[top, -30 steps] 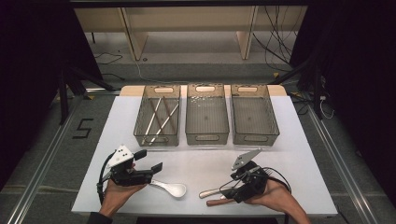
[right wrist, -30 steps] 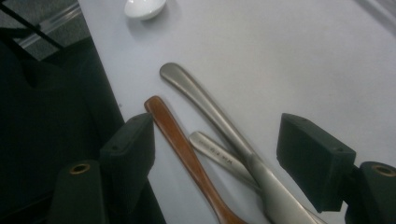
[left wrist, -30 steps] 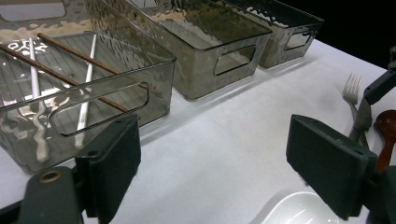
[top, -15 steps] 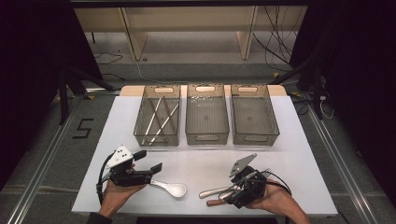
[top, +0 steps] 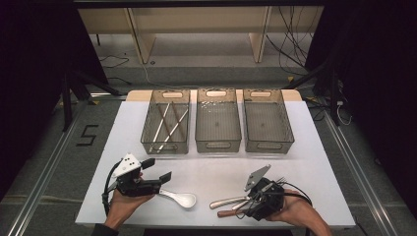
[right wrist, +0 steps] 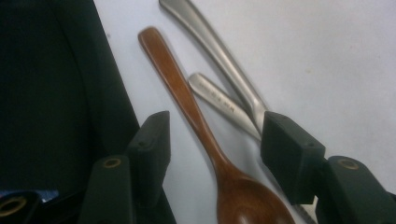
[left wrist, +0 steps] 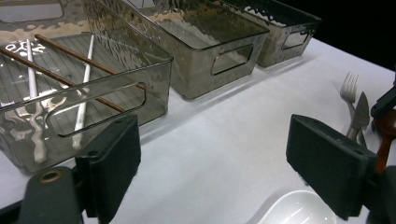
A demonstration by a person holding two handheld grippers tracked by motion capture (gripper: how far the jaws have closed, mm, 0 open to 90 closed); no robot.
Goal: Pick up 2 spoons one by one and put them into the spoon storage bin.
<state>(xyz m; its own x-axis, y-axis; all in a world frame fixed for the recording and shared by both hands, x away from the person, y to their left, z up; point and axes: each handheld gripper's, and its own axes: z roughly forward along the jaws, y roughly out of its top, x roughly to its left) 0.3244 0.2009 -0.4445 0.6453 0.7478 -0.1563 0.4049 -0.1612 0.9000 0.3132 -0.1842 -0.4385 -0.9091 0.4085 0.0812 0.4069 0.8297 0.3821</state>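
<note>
My right gripper (top: 252, 200) lies low over a small heap of cutlery near the table's front right. In the right gripper view a brown wooden spoon (right wrist: 187, 93) runs between the jaws, and my right gripper (right wrist: 215, 140) has a gap on both sides of it. Two metal handles (right wrist: 217, 98) lie beside the right pad. The jaws have just been closing around the spoon and are still open. My left gripper (top: 158, 169) is open at the front left, just above a white ceramic spoon (top: 182, 198). That white spoon (left wrist: 299, 212) sits below the left gripper (left wrist: 215, 168).
Three clear bins stand in a row at the back: the left bin (top: 165, 147) holds chopsticks (top: 167, 125); the middle bin (top: 218, 145) and right bin (top: 268, 146) look nearly bare. A fork (left wrist: 348, 88) and a knife (left wrist: 360, 112) lie by the right hand. The table's front edge is close.
The right gripper has settled slightly lower over the cutlery and its jaws stand narrower. The left gripper and the white spoon have kept still.
</note>
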